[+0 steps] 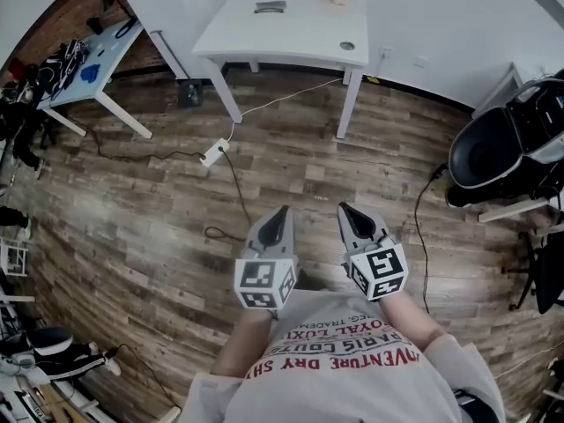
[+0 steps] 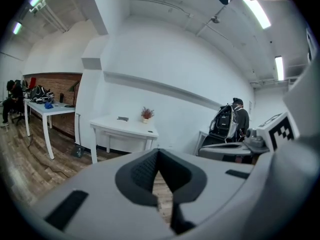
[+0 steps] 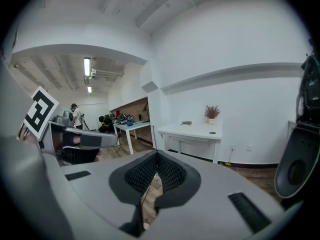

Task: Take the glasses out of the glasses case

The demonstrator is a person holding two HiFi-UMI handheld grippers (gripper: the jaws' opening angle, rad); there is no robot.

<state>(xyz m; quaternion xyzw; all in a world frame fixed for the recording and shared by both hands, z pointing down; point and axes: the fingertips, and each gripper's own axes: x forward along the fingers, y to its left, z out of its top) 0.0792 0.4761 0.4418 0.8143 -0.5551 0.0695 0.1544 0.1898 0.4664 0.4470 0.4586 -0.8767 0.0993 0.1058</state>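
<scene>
Currently grey left gripper (image 1: 283, 212) and grey right gripper (image 1: 346, 209) both closed, empty, above brown wood-plank floor (image 1: 159, 227).

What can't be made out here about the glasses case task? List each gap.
- Small dark flat object on the white rectangular table: too small in every view to tell if it is the case.
- Glasses: seen in no view.
- Person's hands: head view, hidden behind the marker cubes.
- Black shell chair: right gripper view, cut off by the edge.
</scene>
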